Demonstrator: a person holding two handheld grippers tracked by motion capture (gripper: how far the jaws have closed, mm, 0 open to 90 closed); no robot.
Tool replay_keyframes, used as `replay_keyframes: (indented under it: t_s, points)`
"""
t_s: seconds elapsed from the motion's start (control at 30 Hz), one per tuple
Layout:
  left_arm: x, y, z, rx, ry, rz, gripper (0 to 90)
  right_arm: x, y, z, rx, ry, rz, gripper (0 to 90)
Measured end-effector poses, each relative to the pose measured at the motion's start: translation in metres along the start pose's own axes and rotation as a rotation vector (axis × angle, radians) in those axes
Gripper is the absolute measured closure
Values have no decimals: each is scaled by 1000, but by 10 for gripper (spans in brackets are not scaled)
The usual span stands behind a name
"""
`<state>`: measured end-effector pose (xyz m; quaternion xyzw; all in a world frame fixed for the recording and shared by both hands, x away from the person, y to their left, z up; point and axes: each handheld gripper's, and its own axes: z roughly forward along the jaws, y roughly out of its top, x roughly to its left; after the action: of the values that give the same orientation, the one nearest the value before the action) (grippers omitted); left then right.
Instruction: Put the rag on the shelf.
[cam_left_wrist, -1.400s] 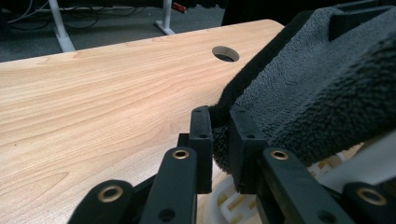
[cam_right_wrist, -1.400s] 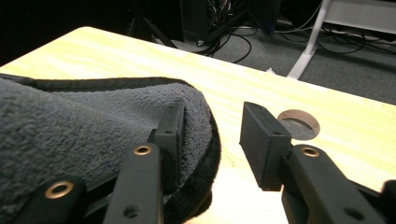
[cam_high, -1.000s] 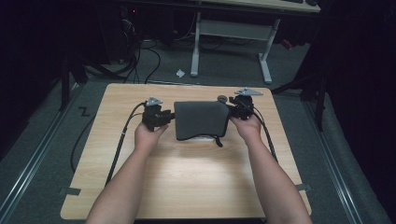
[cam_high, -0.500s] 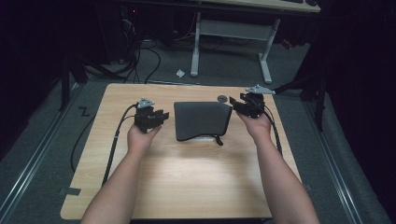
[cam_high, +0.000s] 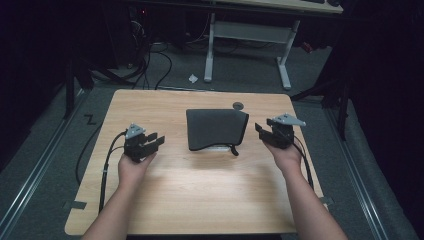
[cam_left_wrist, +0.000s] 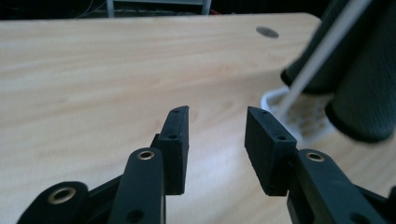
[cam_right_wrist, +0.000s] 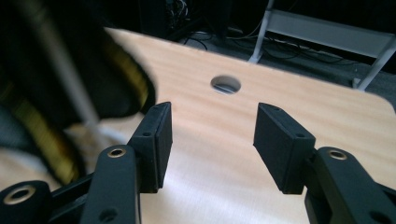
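While the folded dark grey fabric pouch (cam_high: 216, 129) lies flat at the middle of the pale wooden table (cam_high: 200, 200), the left gripper (cam_high: 154, 141) and right gripper (cam_high: 262, 131) hover apart on either side, jaws empty; the left's have just been opening. Something white, perhaps mesh, peeks from beneath.

A light wooden table (cam_high: 200, 200) with rounded corners sits on grey carpet (cam_high: 45, 150), a round cable hole (cam_high: 238, 105) near its far edge. Beyond it stands a white-legged desk frame (cam_high: 250, 35) (cables (cam_high: 150, 55) tangled beside it), a white scrap (cam_high: 193, 78) on the floor, and the room's edges fall into darkness.
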<state>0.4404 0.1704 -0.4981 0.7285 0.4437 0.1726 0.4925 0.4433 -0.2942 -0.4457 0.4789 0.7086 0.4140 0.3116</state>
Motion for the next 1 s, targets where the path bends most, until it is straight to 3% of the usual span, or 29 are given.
replay_keyframes:
  t_s: [0.37,0.5,0.6,0.73,0.8,1.0]
  points:
    - [-23,-57,-44,62,-28,9,561,39,-73,-48,44,-1,-71,471]
    - [-40,-69,-61,82,-50,5,541,48,-95,-63,71,0,-65,462]
    - [-55,-78,-67,117,-45,38,536,50,-110,-73,85,3,-44,462]
    - [-60,-82,-67,125,-48,25,531,47,-115,-81,87,-15,-42,462]
    - [-60,-81,-64,124,-42,24,527,45,-117,-77,101,-18,-59,461]
    - [-59,-79,-62,116,-36,28,527,42,-119,-73,107,0,-44,459]
